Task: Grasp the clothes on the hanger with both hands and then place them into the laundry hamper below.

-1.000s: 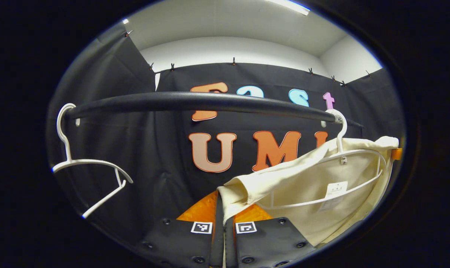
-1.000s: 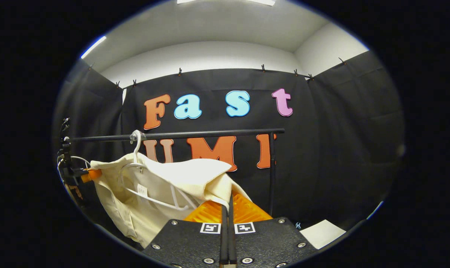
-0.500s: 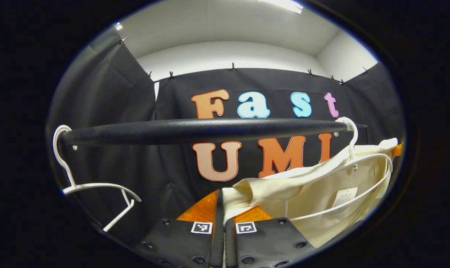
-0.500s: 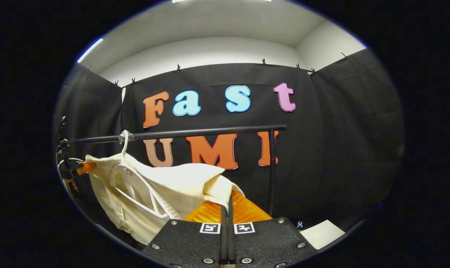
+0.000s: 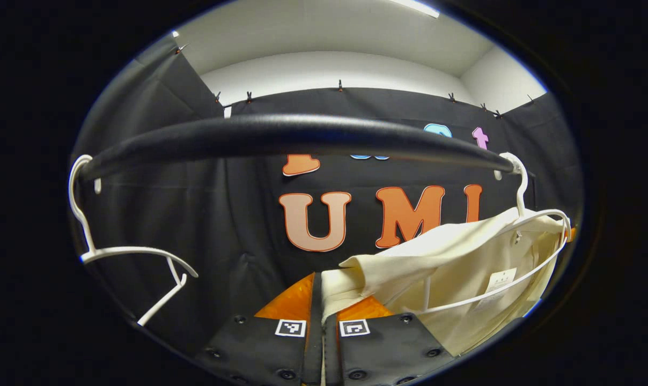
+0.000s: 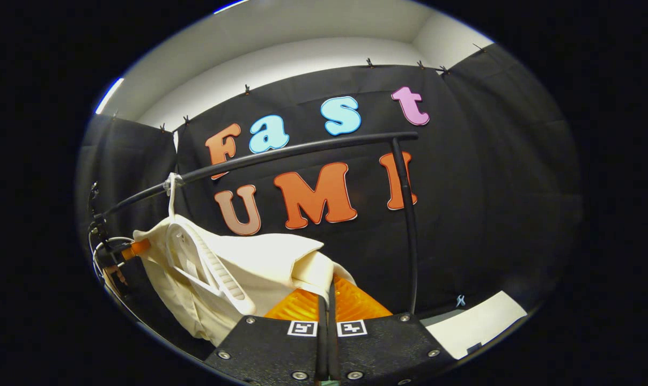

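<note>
A cream garment (image 5: 463, 273) hangs stretched from a white hanger (image 5: 522, 236) on the black rail (image 5: 281, 136). My left gripper (image 5: 322, 289) is shut on one corner of the garment at the bottom of the left gripper view. In the right gripper view the same garment (image 6: 259, 262) spreads to the left, with the white hanger (image 6: 195, 257) partly out of it and hooked on the rail (image 6: 281, 153). My right gripper (image 6: 328, 292) is shut on the garment's near corner. The other gripper (image 6: 117, 252) shows at the far left edge, at the cloth's other end.
An empty white hanger (image 5: 125, 252) hangs at the rail's left end in the left gripper view. The rail's upright post (image 6: 407, 225) stands right of my right gripper. A pale patch of floor (image 6: 479, 324) lies low at the right. The hamper is out of sight.
The rail has risen and looms closer in the left gripper view. The right gripper view has tilted, and the hanger now sticks further out of the garment. Both grips are unchanged.
</note>
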